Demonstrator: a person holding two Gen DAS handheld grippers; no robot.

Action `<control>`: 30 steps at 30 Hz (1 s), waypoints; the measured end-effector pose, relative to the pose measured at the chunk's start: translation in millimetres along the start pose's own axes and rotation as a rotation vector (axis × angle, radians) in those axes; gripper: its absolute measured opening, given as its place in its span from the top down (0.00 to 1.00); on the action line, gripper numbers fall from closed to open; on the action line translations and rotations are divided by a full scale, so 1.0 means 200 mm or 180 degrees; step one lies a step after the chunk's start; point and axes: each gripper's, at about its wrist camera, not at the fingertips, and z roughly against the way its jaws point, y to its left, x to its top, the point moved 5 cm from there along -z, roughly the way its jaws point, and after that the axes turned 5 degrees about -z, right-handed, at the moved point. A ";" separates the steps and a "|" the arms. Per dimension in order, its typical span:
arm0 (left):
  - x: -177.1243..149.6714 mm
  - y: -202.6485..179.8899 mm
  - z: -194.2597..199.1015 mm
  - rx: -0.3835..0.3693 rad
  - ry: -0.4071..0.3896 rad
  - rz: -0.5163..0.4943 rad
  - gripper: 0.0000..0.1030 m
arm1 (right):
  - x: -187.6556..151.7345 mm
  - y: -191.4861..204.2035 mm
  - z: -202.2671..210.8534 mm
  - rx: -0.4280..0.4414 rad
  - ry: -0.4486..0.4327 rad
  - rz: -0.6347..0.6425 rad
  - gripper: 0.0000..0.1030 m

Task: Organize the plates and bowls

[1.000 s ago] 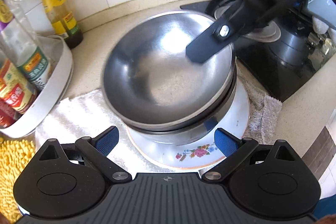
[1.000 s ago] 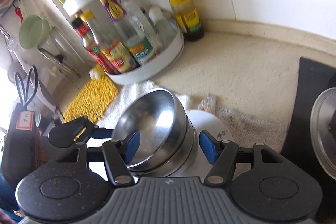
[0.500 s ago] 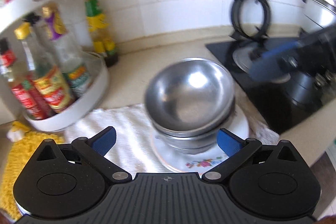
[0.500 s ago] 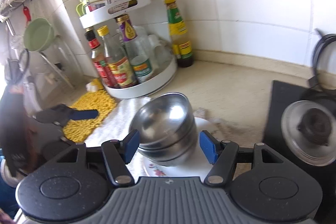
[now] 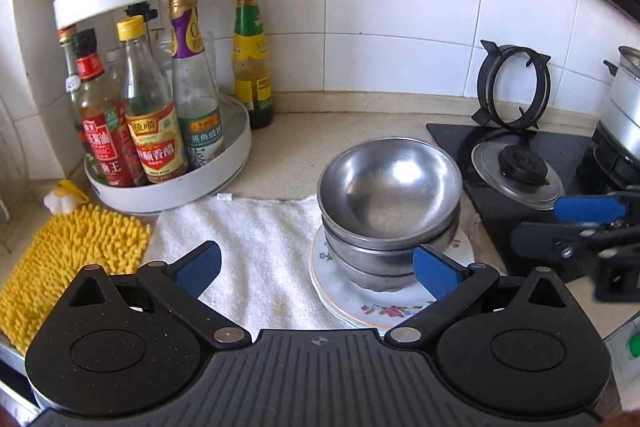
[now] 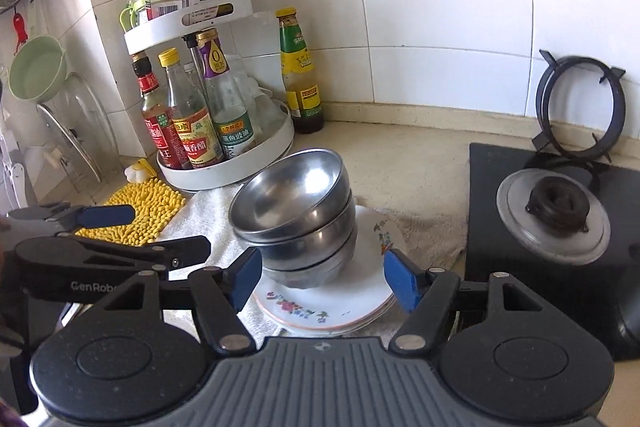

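Three steel bowls [image 5: 390, 187] are nested in a stack on a pile of white floral plates [image 5: 384, 307], which rests on a white towel [image 5: 256, 247]. The stack shows in the right wrist view too, bowls [image 6: 292, 195] on plates [image 6: 360, 291]. My left gripper [image 5: 318, 269] is open and empty, back from the stack on its near left. My right gripper [image 6: 324, 277] is open and empty, close in front of the stack. Each gripper appears in the other's view, the right [image 5: 576, 227] and the left [image 6: 120, 235].
A white two-tier rack [image 5: 168, 163] of sauce bottles stands at the back left, with a green-labelled bottle [image 5: 250, 63] beside it. A yellow mop cloth [image 5: 68, 259] lies left. A black hob [image 6: 552, 227] with a pot lid [image 6: 554, 215] and a burner ring [image 6: 580, 107] is right.
Both grippers have pulled back and up from the bowl stack. The right gripper's finger no longer reaches over the top bowl. The stack has stayed in place.
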 end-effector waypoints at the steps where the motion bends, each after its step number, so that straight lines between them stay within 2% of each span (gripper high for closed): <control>1: -0.01 -0.01 0.01 0.0005 -0.0015 0.0011 0.00 | -0.01 0.00 0.00 0.0002 -0.0004 -0.0014 0.33; 6: -0.04 -0.03 0.06 -0.0041 -0.0068 0.0043 0.00 | -0.02 0.00 0.05 0.0076 -0.0088 -0.0095 0.33; 10: -0.05 -0.02 0.12 0.0039 -0.0163 0.0066 0.00 | 0.00 0.03 0.12 0.0152 -0.0239 -0.0082 0.32; 15: -0.04 0.00 0.30 0.0344 -0.0727 0.0108 0.00 | 0.04 0.09 0.18 0.0198 -0.0436 0.0006 0.31; 17: -0.03 0.00 0.38 0.0411 -0.0972 0.0108 0.00 | 0.05 0.10 0.19 0.0209 -0.0498 0.0023 0.31; 20: 0.00 -0.02 0.45 0.0425 -0.1164 0.0066 0.00 | 0.06 0.09 0.19 0.0141 -0.0517 0.0012 0.30; 23: 0.01 -0.05 0.43 0.0482 -0.1111 -0.0004 0.00 | 0.06 0.07 0.17 0.0090 -0.0464 -0.0033 0.29; 26: 0.00 -0.05 0.37 0.0545 -0.0893 -0.0031 0.00 | 0.04 0.04 0.14 0.0047 -0.0407 -0.0074 0.28; 30: -0.03 -0.03 0.28 0.0450 -0.0658 0.0065 0.00 | 0.01 0.02 0.10 -0.0052 -0.0334 -0.0144 0.28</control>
